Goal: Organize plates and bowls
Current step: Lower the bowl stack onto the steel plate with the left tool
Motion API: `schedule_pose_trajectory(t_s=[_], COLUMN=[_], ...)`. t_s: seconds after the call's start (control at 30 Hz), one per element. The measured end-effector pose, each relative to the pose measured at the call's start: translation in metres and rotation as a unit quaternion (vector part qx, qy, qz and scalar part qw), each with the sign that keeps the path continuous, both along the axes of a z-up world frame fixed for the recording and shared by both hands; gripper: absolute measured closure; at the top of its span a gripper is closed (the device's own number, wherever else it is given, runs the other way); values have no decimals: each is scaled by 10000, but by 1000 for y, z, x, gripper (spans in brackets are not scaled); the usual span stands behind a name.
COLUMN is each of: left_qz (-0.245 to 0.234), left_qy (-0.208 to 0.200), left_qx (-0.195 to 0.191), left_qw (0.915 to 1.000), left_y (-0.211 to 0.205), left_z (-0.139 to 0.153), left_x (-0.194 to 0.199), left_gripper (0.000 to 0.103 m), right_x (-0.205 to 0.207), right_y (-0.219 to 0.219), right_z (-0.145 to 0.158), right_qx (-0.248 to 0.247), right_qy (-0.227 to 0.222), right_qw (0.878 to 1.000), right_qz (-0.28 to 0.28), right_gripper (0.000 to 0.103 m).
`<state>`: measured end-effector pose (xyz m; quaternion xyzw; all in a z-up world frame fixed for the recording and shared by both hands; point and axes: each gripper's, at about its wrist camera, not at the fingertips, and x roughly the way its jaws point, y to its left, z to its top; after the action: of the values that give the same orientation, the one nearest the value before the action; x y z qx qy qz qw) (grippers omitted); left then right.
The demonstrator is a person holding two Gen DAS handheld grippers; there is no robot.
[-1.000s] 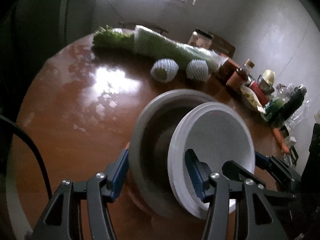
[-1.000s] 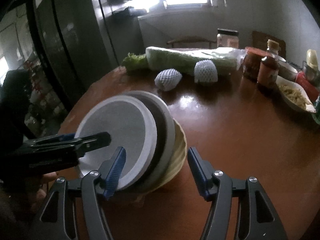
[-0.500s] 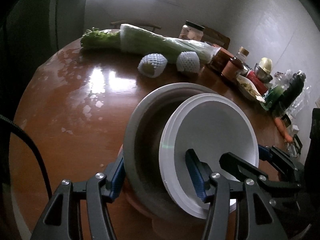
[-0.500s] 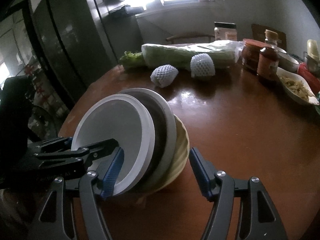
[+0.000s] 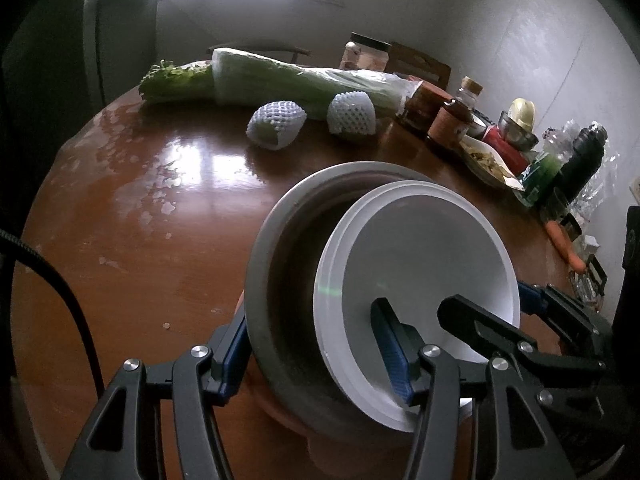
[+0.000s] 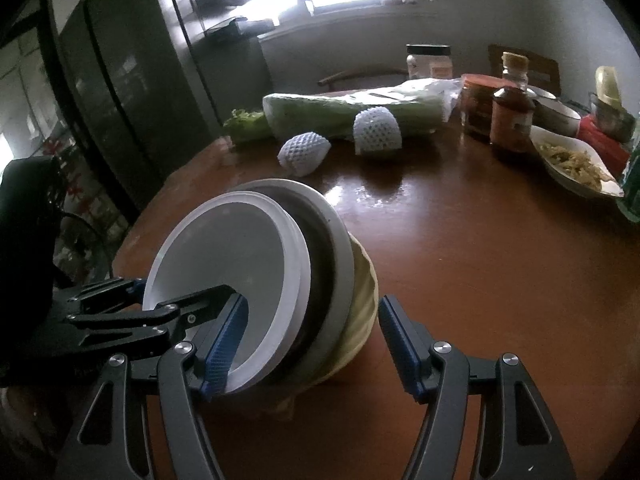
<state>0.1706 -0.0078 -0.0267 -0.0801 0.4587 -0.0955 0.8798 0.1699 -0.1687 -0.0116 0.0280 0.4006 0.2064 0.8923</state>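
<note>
A tilted stack stands on edge on the brown table (image 5: 140, 240): a white plate (image 5: 420, 248) in front, a grey bowl (image 5: 280, 240) behind it, and a yellow bowl (image 6: 364, 292) at the back. My left gripper (image 5: 310, 340) is shut on the stack, one finger on the white plate's face and the other behind the bowls. The right gripper (image 6: 312, 328) straddles the same stack with its jaws wide. Its left finger lies against the white plate (image 6: 228, 248), and its right finger stands clear of the yellow bowl.
Across the far side of the table lie a wrapped long cabbage (image 5: 300, 80), two foam-netted fruits (image 5: 276, 126), jars and bottles (image 5: 448, 120) and a white dish of food (image 6: 572, 160). A carrot (image 5: 560, 244) lies at the right edge. A dark cabinet (image 6: 120, 80) stands left.
Both grippers and the stack have shifted a little across the table. The right gripper's jaws stand slightly wider than a second ago. The left grip on the stack is unchanged.
</note>
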Motion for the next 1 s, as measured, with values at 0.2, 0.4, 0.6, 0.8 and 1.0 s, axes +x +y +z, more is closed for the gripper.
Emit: schedule_pose_trajectory(t_s=[0.2, 0.4, 0.6, 0.8, 1.0], left_qz=[-18, -49, -83, -91, -102], left_qy=[6, 1, 10, 1, -18], left_qx=[-4, 20, 8, 13, 5], left_qw=[10000, 10000, 10000, 10000, 9999], left_y=[-4, -10, -14, -17, -19], left_z=[0, 0, 0, 0, -1], left_x=[1, 1, 2, 2, 3], left_gripper=[46, 46, 46, 46, 46], right_x=[-1, -2, -3, -4, -4], right_y=[-7, -11, -17, -21, -21], right_z=[0, 1, 2, 2, 2], right_qx=[19, -2, -10, -27, -16], right_qy=[-13, -56, -77, -98, -104], right_qw=[10000, 9999, 9997, 9996, 9995], right_qz=[-63, -135, -217, -270, -289], right_gripper=[34, 34, 34, 34, 34])
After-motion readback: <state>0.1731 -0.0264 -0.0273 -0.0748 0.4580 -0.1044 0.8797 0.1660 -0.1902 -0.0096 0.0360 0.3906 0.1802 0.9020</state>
